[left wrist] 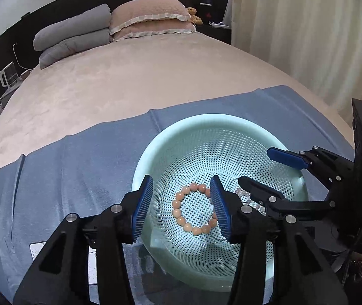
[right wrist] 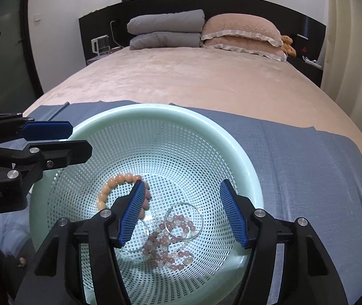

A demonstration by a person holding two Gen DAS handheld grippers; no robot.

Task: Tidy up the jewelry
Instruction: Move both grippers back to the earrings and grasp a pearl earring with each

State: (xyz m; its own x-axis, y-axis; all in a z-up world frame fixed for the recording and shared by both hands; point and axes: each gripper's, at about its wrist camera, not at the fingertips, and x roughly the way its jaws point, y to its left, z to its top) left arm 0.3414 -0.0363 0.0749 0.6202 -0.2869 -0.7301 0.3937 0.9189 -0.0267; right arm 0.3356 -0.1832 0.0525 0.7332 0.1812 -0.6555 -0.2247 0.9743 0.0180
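While pillows (right wrist: 242,34) sit afar, fingers (right wrist: 132,213) overlap bracelets (right wrist: 170,244).

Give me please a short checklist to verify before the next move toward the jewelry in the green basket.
1. Left gripper fingers apart, nothing held: ok.
2. Right gripper fingers apart, nothing held: ok.
3. Peach bead bracelet lies free, below the left fingers: ok.
4. Pink bead strand separate from the clear bangle: not ok, bangle lies over it.
5. Basket sits steady on the blue cloth: cannot tell.
6. Grippers apart from each other: ok.
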